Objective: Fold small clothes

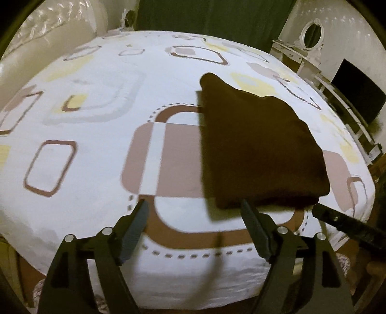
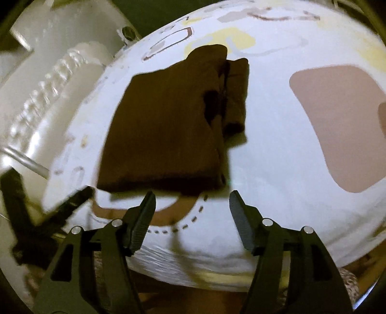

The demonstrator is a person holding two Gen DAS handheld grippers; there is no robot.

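A dark brown folded garment (image 1: 258,149) lies flat on a bed with a white patterned sheet (image 1: 96,120). In the left wrist view my left gripper (image 1: 195,205) is open, hovering just short of the garment's near edge, with nothing between its fingers. The right gripper's finger tip (image 1: 337,219) pokes in at the lower right. In the right wrist view the same garment (image 2: 164,130) shows a layered fold along its right side. My right gripper (image 2: 191,196) is open and empty, just below the near edge. The left gripper's dark frame (image 2: 43,217) sits at the lower left.
A padded cream headboard (image 1: 48,48) lies left of the bed. A white dresser with an oval mirror (image 1: 312,36) and a dark screen (image 1: 357,91) stand to the right. A dark green curtain (image 1: 212,17) hangs behind. The bed's front edge (image 1: 193,297) is below the grippers.
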